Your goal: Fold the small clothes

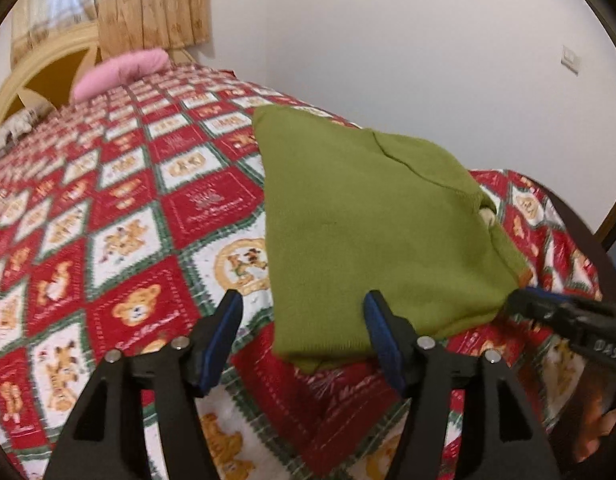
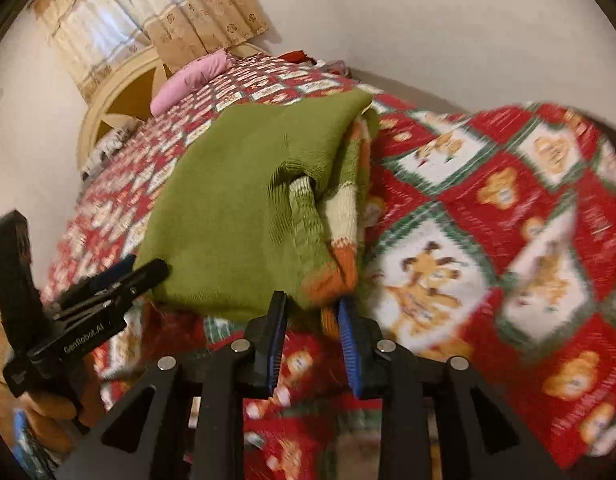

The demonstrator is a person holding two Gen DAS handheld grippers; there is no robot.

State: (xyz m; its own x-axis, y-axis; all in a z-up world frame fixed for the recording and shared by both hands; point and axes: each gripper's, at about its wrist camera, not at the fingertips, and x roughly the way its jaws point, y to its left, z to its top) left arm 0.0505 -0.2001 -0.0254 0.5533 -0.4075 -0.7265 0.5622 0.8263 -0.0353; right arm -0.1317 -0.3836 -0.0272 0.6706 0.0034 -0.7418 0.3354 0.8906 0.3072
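A green knitted sweater [image 1: 367, 220] lies folded on the bed, its striped sleeves with orange cuffs [image 2: 339, 264] tucked inside along one side. My left gripper [image 1: 302, 312] stands open at the near corner of the sweater, and neither pad touches the cloth. It also shows in the right wrist view as the left gripper [image 2: 148, 272] beside the sweater's [image 2: 236, 200] edge. My right gripper [image 2: 311, 316] has its jaws a little apart, with the orange cuff edge at their tips but not pinched. In the left wrist view the right gripper [image 1: 519, 304] sits at the sweater's right corner.
The bed carries a red, white and green teddy-bear quilt [image 1: 108, 200] that spreads widely to the left. A pink pillow [image 1: 120, 72] and a cream headboard [image 1: 36, 76] stand at the far end under curtains [image 1: 156, 0]. A white wall [image 1: 427, 60] runs along the bed's far side.
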